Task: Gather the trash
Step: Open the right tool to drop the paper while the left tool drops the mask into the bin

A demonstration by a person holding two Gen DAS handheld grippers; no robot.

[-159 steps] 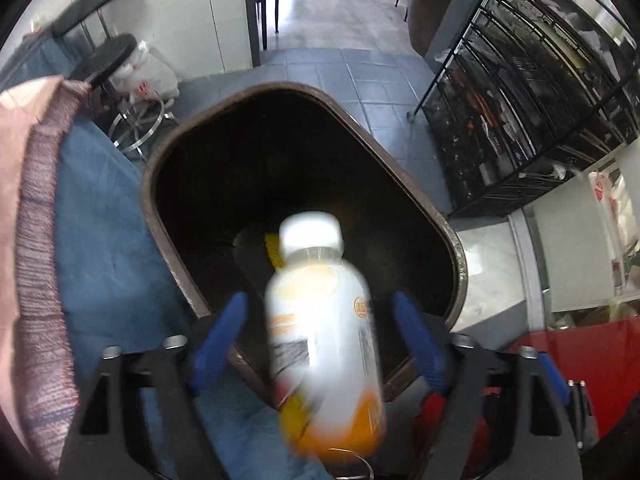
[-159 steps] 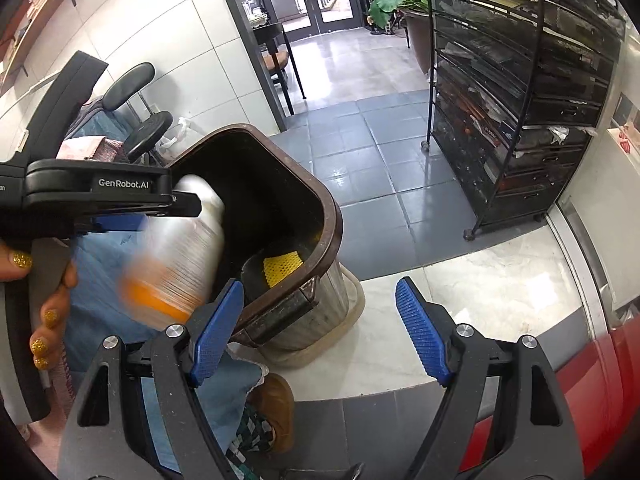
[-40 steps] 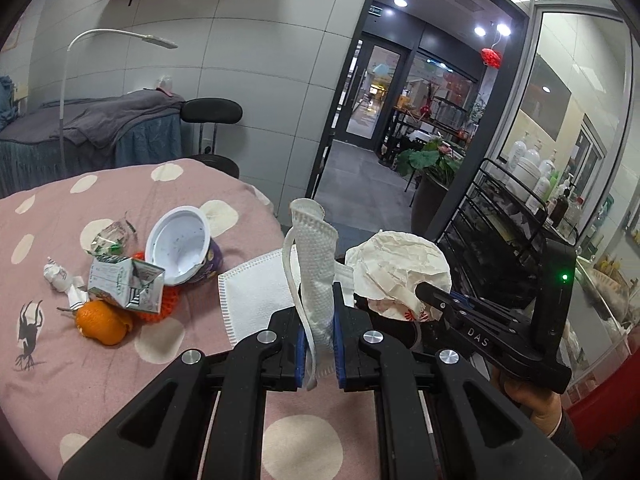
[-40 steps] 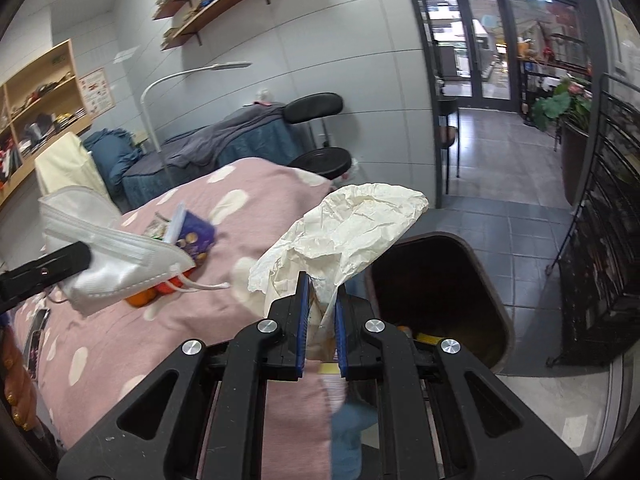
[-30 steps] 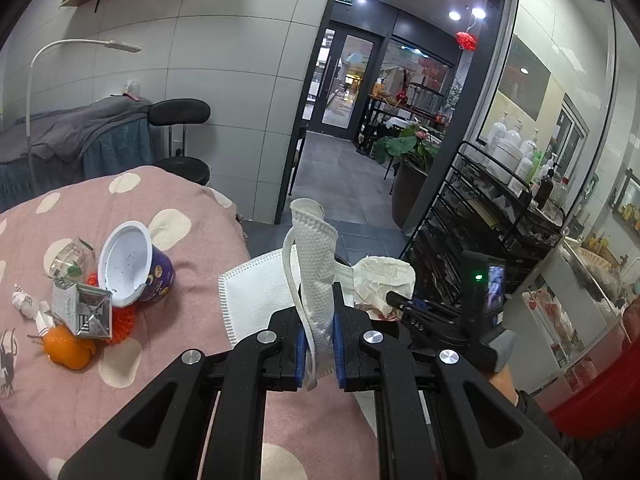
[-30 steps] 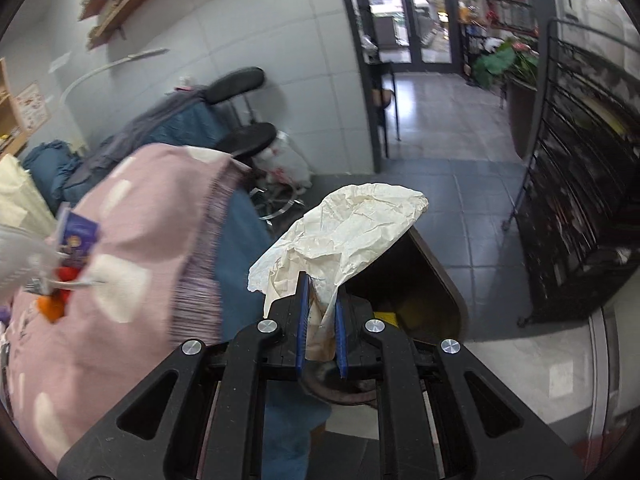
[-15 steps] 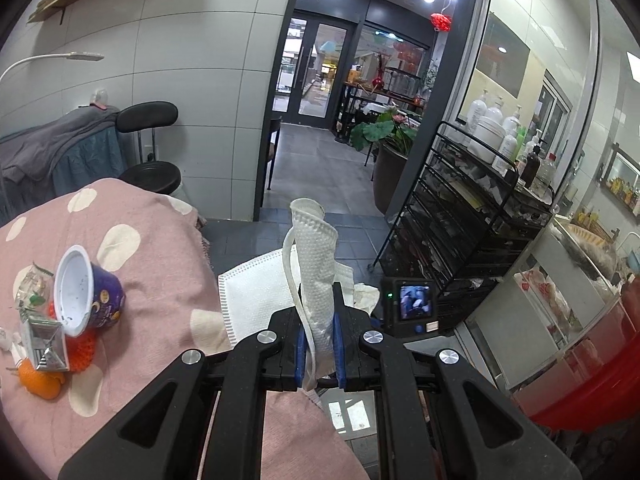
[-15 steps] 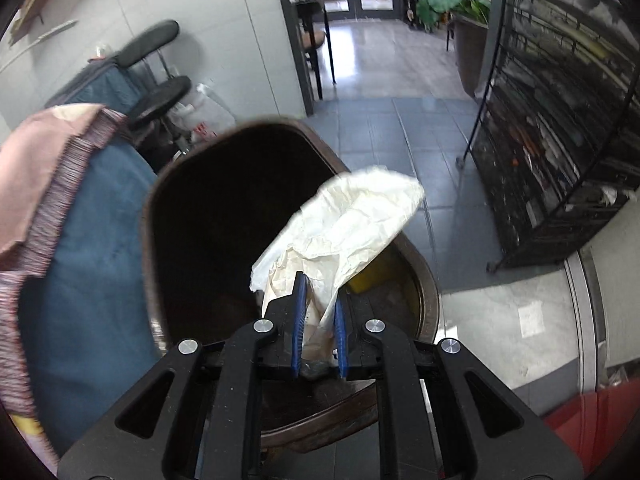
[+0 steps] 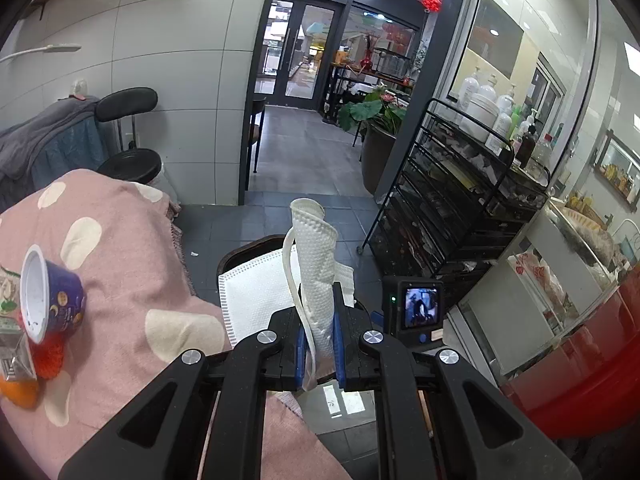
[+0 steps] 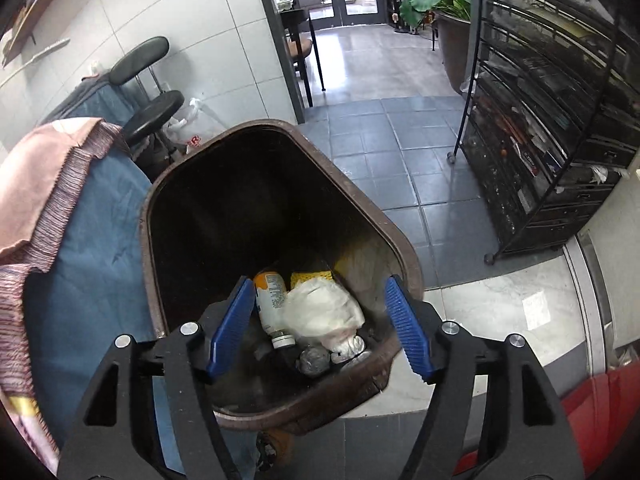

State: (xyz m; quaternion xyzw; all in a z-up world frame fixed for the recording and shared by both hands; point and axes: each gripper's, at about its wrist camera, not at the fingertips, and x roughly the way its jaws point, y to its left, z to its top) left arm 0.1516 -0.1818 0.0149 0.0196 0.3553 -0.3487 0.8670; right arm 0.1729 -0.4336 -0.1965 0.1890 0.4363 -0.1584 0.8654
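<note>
My left gripper [image 9: 318, 354] is shut on a white face mask [image 9: 312, 264] and holds it up above the edge of the pink spotted cloth [image 9: 120, 280]. My right gripper [image 10: 320, 328] is open and empty, right over the mouth of the brown trash bin [image 10: 400, 248]. In the bin lie a crumpled white paper wad [image 10: 320, 308], an orange-and-white bottle [image 10: 272, 300], a yellow piece [image 10: 312, 277] and foil balls. The bin's rim [image 9: 244, 246] shows behind the mask in the left wrist view, with the right gripper's camera body [image 9: 416, 308] beside it.
On the cloth at the left lie a purple cup [image 9: 48, 300], a small carton [image 9: 12, 354] and an orange [image 9: 18, 390]. A black wire rack [image 10: 560, 120] stands right of the bin. A black stool [image 10: 152, 108] and blue drape [image 10: 88, 248] are to its left.
My right gripper has opened and the paper wad has dropped into the bin. My left gripper, still holding the mask, has swung further right towards the bin.
</note>
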